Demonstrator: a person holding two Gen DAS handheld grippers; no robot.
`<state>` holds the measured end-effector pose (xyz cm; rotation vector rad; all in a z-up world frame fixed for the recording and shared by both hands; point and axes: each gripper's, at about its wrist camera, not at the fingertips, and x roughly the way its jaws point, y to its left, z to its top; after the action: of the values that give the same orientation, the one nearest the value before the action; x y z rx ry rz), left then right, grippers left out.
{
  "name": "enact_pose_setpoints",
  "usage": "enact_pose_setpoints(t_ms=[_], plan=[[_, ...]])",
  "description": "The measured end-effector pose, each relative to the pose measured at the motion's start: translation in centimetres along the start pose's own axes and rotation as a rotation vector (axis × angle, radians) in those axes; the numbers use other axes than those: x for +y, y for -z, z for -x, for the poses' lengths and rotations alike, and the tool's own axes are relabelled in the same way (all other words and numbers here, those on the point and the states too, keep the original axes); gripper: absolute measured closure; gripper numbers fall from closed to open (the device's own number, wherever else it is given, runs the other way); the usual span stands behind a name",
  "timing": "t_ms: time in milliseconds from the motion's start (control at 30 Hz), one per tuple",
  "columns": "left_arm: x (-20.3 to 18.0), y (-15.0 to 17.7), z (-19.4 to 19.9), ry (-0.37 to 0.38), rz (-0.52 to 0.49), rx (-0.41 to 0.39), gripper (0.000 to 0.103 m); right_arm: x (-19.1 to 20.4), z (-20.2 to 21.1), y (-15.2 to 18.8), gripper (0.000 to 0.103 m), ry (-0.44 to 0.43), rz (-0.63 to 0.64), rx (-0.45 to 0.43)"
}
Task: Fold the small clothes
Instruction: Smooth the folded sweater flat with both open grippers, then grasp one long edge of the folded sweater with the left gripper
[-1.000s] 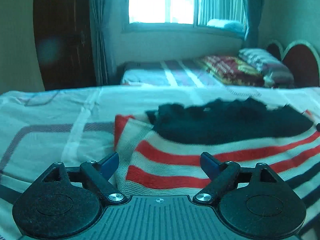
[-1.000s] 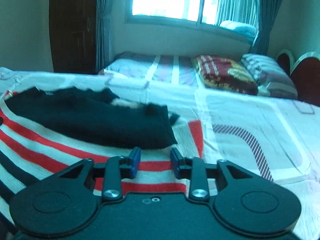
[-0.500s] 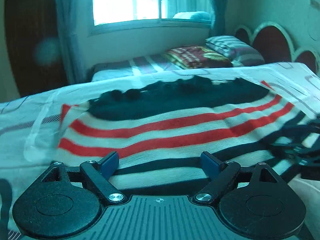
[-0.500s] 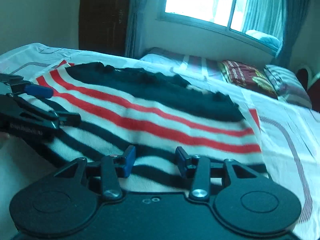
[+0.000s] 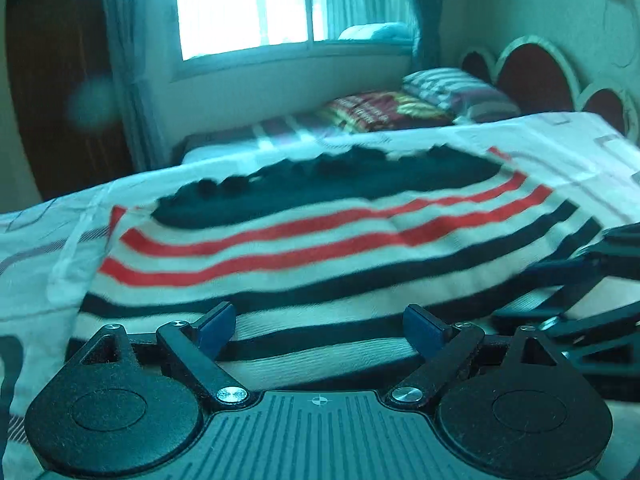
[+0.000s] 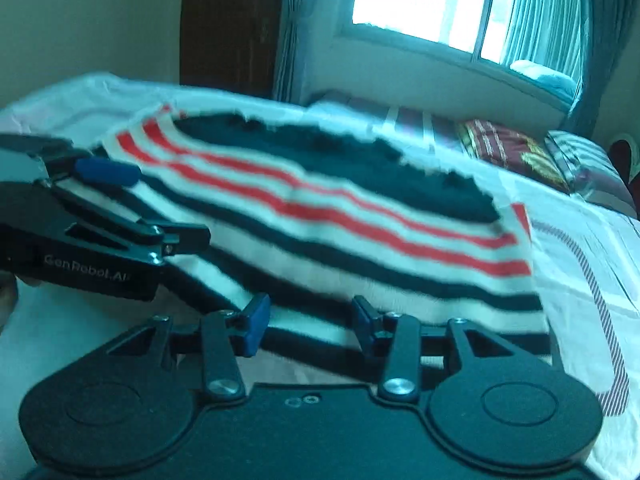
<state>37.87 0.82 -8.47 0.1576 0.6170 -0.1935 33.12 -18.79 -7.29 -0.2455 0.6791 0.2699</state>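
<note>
A striped knit garment with red, white and dark bands and a black top part lies flat on the bed; it also shows in the right wrist view. My left gripper is open, its blue pads over the garment's near hem, holding nothing. My right gripper is open at the hem further right, holding nothing. Each gripper appears in the other's view: the right one at the right edge, the left one at the left.
The garment rests on a white patterned bedsheet. Behind is a second bed with pillows, a bright window, curtains, a dark wooden door and a scalloped headboard.
Both grippers have pulled back toward the garment's near hem and come close together. The right gripper has opened wider. More of the striped garment is in view.
</note>
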Motion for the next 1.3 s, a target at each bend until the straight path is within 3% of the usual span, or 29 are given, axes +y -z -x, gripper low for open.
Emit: enact_pose_setpoints(t_ms=[167,267,367,500,567,633,733,800,933,1100,1167,1200,1300], plan=[[4.9,1.8,1.0,-0.15,0.063,0.032,0.012,-5.2,1.8,2.4,0.061,0.205,-0.074,0.046],[6.9,2.7,1.3,-0.159,0.086,0.049,0.012,-9.2,3.0,4.5,0.06,0.13,-0.235,0.04],[6.9,2.5,1.2,-0.168,0.076,0.063,0.012,-8.3,3.0,4.0,0.06,0.16,-0.196,0.04],[7.6,2.4,1.2,-0.151,0.093,0.071,0.012,-9.2,4.5,3.9,0.06,0.226,-0.273,-0.037],[7.8,2.5,1.1,-0.14,0.104,0.071,0.012,-10.9,3.0,4.1,0.06,0.183,-0.32,0.025],[7.8,2.4,0.9,-0.141,0.108,0.079,0.01,-11.8,2.5,4.5,0.062,0.124,-0.356,0.026],[8.6,2.4,0.2,-0.18,0.14,0.105,0.0,-12.1,2.4,5.0,0.067,0.14,-0.325,0.041],[10.1,3.2,-0.3,-0.13,0.257,0.113,0.0,-12.7,2.4,5.6,0.066,0.122,-0.349,0.031],[9.3,2.8,-0.3,-0.162,0.207,0.119,0.0,-12.2,2.4,4.6,0.064,0.148,-0.331,0.053],[9.4,2.9,-0.4,-0.158,0.228,0.122,0.0,-11.5,4.1,4.3,0.064,0.162,-0.321,-0.053],[9.4,2.9,-0.4,-0.161,0.228,0.123,0.0,-11.3,2.2,5.0,0.063,0.167,-0.287,0.06],[9.4,2.9,-0.4,-0.161,0.228,0.124,0.0,-11.4,2.3,5.3,0.061,0.164,-0.307,0.026],[9.6,2.8,-0.4,-0.156,0.235,0.132,0.0,-11.7,2.5,4.9,0.061,0.16,-0.337,0.041]])
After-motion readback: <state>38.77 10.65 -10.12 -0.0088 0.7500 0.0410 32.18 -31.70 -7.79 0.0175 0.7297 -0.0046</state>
